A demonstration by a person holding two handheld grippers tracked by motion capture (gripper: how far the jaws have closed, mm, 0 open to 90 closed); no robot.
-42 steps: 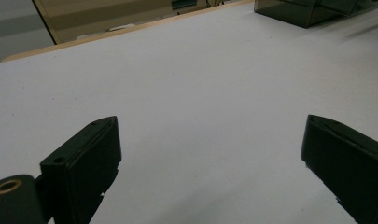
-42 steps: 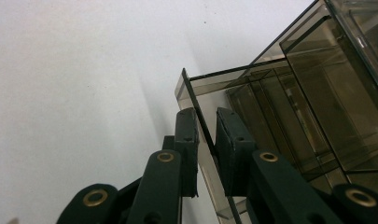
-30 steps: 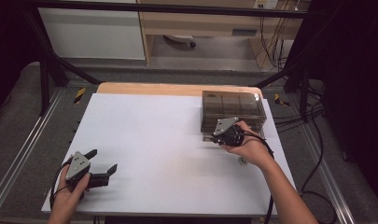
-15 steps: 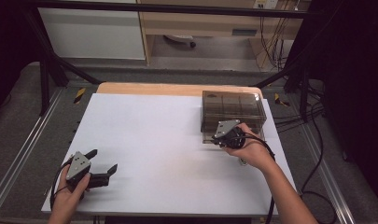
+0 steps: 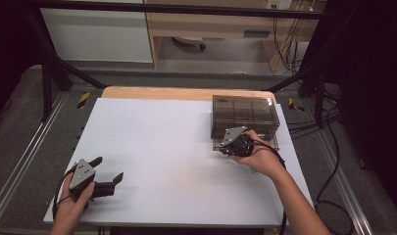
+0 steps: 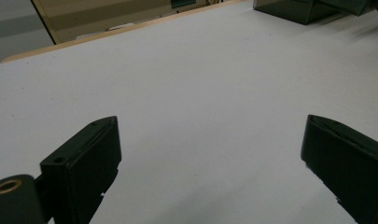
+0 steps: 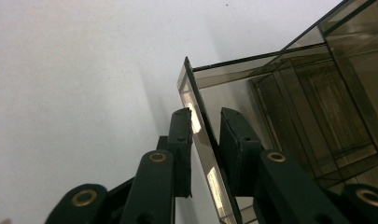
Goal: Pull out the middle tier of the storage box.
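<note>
A: Here, where is the smoked plastic box [image 5: 245, 117]?
B: Far right of the tabletop [image 5: 161, 147]. Your right hand-held gripper [image 7: 206, 140], jaws just eased, straddles its near wall; your left hand-held gripper [image 5: 105, 175] gapes empty, well apart.

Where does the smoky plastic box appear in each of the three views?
High view: the box sits on the table's far right part.
Left gripper view: its corner shows at the top right.
Right gripper view: its wall stands between the jaws.
Shared landmark: the white tabletop.
</note>
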